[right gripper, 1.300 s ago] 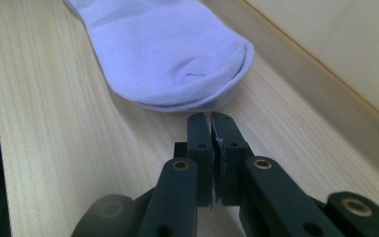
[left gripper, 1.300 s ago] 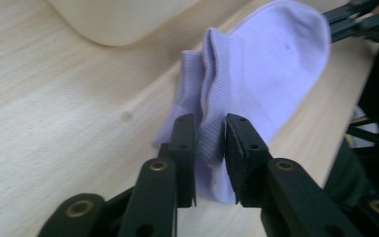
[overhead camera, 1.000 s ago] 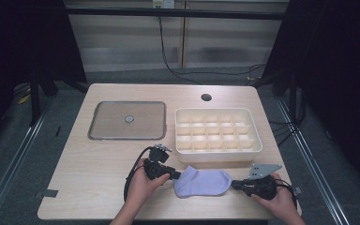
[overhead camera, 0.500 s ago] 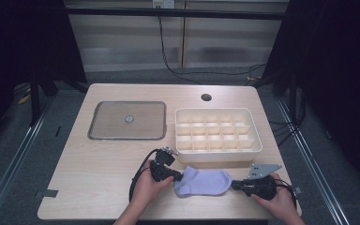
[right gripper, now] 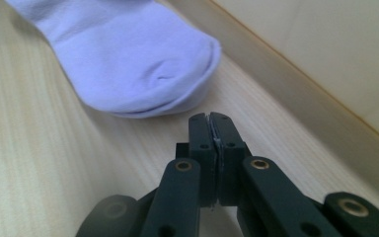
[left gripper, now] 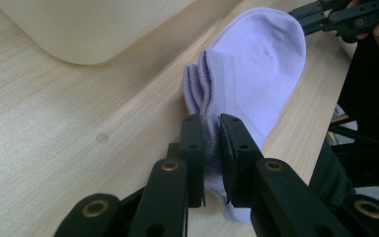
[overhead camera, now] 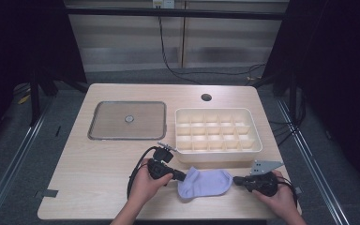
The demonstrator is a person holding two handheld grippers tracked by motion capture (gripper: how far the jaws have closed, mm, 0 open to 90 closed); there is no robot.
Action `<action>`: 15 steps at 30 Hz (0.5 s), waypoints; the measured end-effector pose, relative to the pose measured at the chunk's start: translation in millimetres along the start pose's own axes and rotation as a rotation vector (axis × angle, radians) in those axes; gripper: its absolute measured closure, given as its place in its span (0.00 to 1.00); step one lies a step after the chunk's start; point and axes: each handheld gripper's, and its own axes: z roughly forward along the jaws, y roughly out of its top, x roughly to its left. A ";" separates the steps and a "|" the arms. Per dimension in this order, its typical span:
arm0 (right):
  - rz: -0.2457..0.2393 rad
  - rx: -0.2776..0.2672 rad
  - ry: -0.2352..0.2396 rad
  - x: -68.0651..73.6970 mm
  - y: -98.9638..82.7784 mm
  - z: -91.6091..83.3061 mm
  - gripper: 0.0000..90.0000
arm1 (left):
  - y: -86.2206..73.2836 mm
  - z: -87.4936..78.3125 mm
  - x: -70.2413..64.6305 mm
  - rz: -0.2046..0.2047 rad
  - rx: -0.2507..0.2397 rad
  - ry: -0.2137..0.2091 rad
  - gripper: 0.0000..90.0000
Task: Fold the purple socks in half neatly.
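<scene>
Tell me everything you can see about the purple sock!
The sock is a short, pale purple ankle sock of soft knit cloth with a ribbed cuff. It lies flat on the table, just in front of the tray. The left tool pinches its cuff end; the right tool sits shut just off its toe.

Bright even light on table, dark surroundings, blurred foreground claws
</scene>
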 end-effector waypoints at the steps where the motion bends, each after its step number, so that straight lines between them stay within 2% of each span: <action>1: 0.001 -0.002 -0.004 -1.6 -0.1 0.1 1.00 | -0.1 -0.3 0.0 -0.005 -0.005 -0.003 0.90; 7: 0.033 -0.015 -0.039 -6.5 3.6 0.4 1.00 | 0.5 -3.1 0.4 -0.011 -0.004 -0.022 0.90; 11: 0.037 -0.016 -0.030 -5.5 7.0 4.1 1.00 | 0.4 -2.3 -2.0 -0.008 0.001 -0.019 0.90; 15: 0.013 0.000 0.012 0.0 10.8 11.7 1.00 | 0.4 -4.2 -2.8 -0.015 -0.003 -0.030 0.90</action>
